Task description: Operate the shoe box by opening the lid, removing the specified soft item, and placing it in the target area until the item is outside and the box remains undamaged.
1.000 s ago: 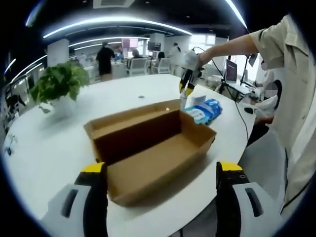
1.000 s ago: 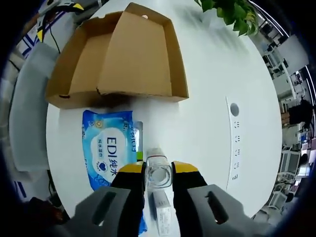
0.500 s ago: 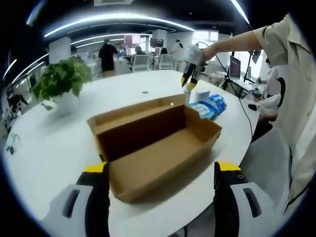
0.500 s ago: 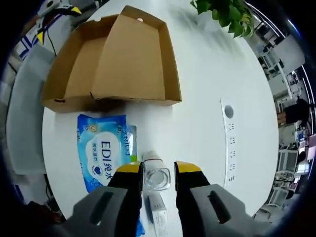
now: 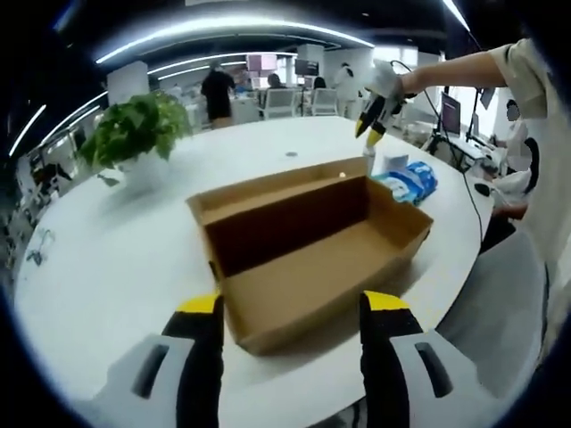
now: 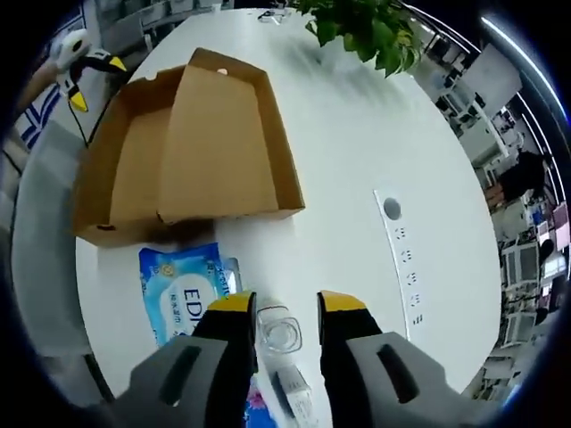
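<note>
Over the last second our right tongs (image 6: 277, 305) let go of the clear bottle (image 6: 278, 331) and drew up from it; they now stood parted above it. The left tongs (image 5: 290, 303) stayed parted, facing the open cardboard box (image 5: 308, 245). In the right gripper view we saw the blue wipes pack (image 6: 183, 290) on the white table (image 6: 357, 169), between the box and the bottle, left of our tongs. In the left gripper view the pack lay beyond the box's far end, and a potted plant (image 5: 134, 129) stood far left.
</note>
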A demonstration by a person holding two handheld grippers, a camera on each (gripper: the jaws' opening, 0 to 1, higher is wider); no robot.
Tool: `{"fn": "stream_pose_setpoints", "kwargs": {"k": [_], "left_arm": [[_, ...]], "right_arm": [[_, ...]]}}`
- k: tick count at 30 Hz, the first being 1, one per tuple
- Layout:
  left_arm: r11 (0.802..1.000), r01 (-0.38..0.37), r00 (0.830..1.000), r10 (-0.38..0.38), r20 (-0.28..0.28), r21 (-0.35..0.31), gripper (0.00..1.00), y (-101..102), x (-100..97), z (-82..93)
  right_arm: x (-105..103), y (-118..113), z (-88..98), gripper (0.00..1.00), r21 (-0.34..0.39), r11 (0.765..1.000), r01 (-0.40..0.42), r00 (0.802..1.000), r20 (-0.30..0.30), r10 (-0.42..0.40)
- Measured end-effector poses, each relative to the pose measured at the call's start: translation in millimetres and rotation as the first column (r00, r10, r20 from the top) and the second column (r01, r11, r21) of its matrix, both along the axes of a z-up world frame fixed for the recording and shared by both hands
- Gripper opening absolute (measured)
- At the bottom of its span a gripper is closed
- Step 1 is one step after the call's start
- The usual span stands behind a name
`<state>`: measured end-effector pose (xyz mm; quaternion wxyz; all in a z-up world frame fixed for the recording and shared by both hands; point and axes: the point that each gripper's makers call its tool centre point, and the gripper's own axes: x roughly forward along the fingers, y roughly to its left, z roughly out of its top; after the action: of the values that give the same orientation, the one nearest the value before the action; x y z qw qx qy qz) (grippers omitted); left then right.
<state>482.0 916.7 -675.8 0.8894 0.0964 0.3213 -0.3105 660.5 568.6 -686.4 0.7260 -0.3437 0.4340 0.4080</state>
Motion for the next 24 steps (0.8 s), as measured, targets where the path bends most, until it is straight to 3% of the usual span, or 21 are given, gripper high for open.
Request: {"fn": "stream_pose_setpoints", "kwargs": {"k": [11,18,24], "left_arm": [[0.993,-0.115,0.993,0.116,-0.024,0.035,0.4,21.0,9.9,-12.1],[0.978,-0.202,0.977,0.205,-0.053,0.057,0.3,36.1,13.3,-23.2],[0.967,-0.249,0.964,0.252,-0.078,0.051,0.21,41.5,19.7,-29.3]], "right_arm": [[6.3,24.6,0.5,0.24,0.102,0.984,0.144,0.99,-0.02,-0.143],[9.7,36.2,-4.7,0.24,0.188,0.939,0.287,0.958,-0.074,-0.278],[14.7,43.3,-10.6,0.23,0.22,0.912,0.345,0.938,-0.1,-0.331]]}}
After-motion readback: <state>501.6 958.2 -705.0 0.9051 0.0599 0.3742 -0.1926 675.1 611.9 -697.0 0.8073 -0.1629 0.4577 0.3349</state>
